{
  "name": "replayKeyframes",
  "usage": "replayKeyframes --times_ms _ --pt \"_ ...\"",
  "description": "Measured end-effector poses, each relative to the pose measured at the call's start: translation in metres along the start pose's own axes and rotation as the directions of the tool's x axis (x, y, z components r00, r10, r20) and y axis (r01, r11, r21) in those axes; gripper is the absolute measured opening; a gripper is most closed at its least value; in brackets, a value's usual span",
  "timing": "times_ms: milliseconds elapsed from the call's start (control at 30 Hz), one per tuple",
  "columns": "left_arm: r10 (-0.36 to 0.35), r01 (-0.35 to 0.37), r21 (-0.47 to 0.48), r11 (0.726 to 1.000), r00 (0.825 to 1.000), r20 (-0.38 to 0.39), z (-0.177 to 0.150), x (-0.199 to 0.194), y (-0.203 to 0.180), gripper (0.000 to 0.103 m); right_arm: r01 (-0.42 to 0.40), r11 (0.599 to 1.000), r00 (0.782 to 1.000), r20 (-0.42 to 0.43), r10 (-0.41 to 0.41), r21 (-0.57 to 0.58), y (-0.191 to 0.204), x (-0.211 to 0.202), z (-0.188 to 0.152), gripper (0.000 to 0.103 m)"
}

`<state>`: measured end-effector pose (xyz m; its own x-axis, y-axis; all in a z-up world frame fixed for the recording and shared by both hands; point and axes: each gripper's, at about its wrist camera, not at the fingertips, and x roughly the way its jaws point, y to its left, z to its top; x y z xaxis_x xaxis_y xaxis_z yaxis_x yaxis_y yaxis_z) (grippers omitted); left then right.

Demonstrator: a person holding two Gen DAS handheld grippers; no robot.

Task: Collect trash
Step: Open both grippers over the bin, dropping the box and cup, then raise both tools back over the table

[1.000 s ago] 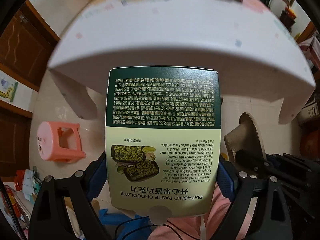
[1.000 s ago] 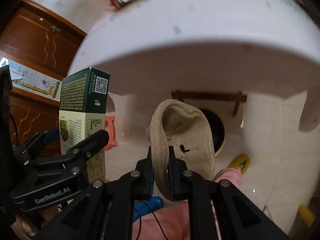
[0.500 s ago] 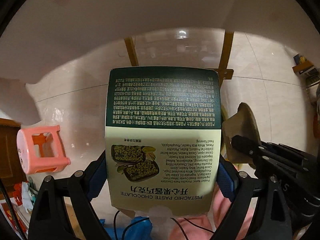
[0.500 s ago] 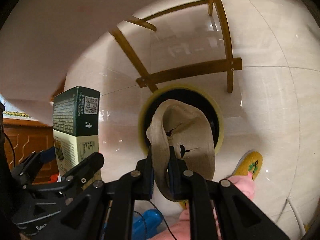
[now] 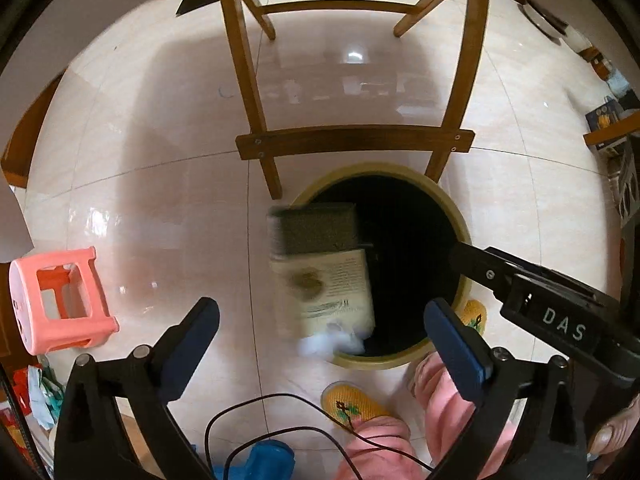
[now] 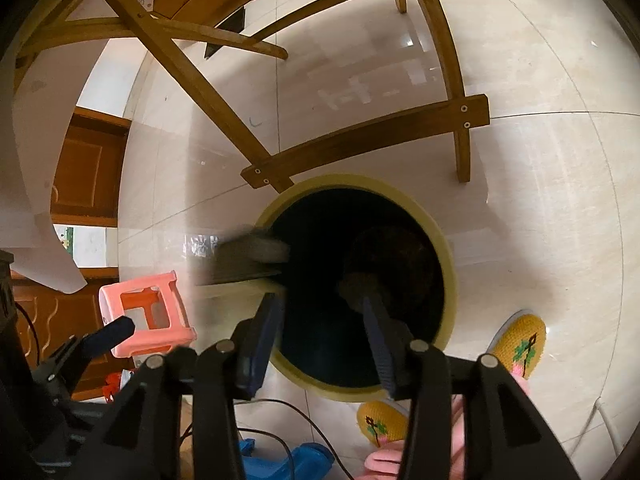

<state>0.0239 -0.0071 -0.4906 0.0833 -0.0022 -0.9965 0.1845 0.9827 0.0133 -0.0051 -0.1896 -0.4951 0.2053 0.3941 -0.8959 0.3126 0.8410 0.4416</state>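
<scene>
Drop step: left tongs (image 5: 320, 344) spreading wide, box (image 5: 322, 268) falling toward bin (image 5: 460, 216). Right tongs (image 6: 320, 320) opening, nothing pinched. Next, I'd judge: back up for more trash.

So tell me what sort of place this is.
Most likely a room in a home: glossy tiled floor, wooden table legs above a round trash bin, and a pink plastic stool nearby.

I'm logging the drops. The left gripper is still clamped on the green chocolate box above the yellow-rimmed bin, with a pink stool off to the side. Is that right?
Not quite: the left gripper is not clamped on the chocolate box. In the left wrist view its jaws are opening and the box, blurred, is clear of both pads, over the near edge of the yellow-rimmed bin. The pink stool is off to the side, as you say.
</scene>
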Motion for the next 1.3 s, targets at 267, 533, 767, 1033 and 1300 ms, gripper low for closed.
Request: replayKeyframes --times_ms 267,533,767,1033,1300 --pt "0.004 -0.004 -0.012 1.000 1.000 0.014 -0.005 -0.018 0.006 0.102 0.025 1.000 1.000 -0.002 -0.025 -0.015 0.004 -0.010 0.002 0.045" --pt "0.009 -0.007 -0.072 0.997 0.999 0.031 -0.015 -0.083 0.021 0.102 0.039 0.997 0.999 -0.010 -0.040 -0.073 0.031 -0.053 -0.006 0.044" --pt "0.106 -0.099 -0.095 0.991 0.992 0.072 -0.027 -0.167 0.033 0.101 0.068 0.986 0.998 0.018 -0.066 -0.155 0.076 -0.115 -0.017 0.044" --pt "0.125 -0.113 -0.116 0.987 0.987 0.105 -0.038 -0.276 0.040 0.090 0.037 0.975 0.998 0.054 -0.026 -0.220 0.129 -0.204 -0.031 0.045" --pt "0.096 -0.081 -0.086 0.993 0.976 0.194 -0.040 -0.360 0.035 0.085 0.031 0.953 0.988 0.153 0.016 -0.301 0.180 -0.294 -0.034 0.045"
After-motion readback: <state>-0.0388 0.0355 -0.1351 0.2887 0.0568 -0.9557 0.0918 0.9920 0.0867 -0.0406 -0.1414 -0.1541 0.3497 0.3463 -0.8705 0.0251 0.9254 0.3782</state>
